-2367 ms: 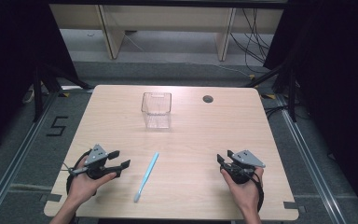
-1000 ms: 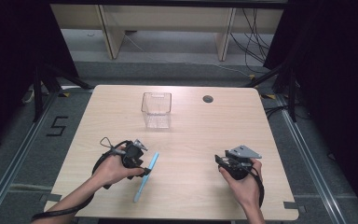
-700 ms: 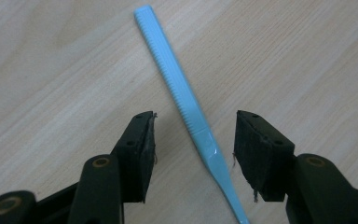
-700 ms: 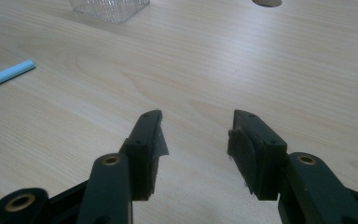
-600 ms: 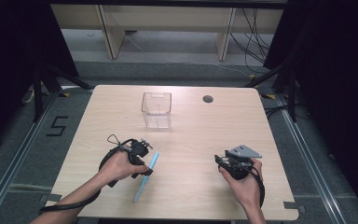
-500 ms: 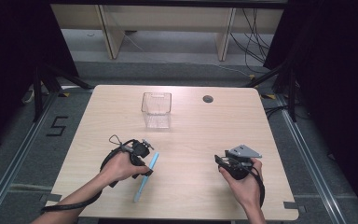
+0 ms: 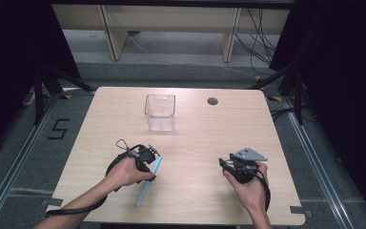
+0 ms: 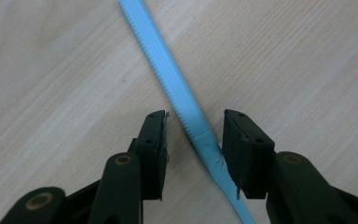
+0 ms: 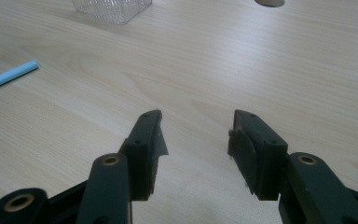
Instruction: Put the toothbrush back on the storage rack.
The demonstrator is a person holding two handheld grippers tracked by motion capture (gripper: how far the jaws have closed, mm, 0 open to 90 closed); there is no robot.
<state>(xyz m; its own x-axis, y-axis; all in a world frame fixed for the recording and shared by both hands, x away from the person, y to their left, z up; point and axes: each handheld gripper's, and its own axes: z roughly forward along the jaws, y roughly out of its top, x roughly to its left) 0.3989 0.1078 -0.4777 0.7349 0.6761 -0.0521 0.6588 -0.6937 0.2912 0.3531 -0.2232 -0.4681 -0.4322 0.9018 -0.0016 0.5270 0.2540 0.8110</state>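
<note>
1. The pale wood-grain table [image 7: 200, 129] has rounded corners and a small round hole [image 7: 212, 101] near its far edge; dark floor surrounds it.
2. The clear ribbed plastic box [image 7: 160, 112] stands far of centre, well apart from both hands, with bare tabletop between.
3. The slim light-blue plastic knife with a serrated edge [image 8: 168, 79] lies flat on the table, near the front left.
4. The left gripper [image 8: 193, 135] straddles the knife where blade meets handle; its jaws have just been closing; one pad touches the handle, the other stands off, so no clamp.
5. The right gripper [image 9: 196, 135] rests front right, matte black jaws apart, nothing between.
</note>
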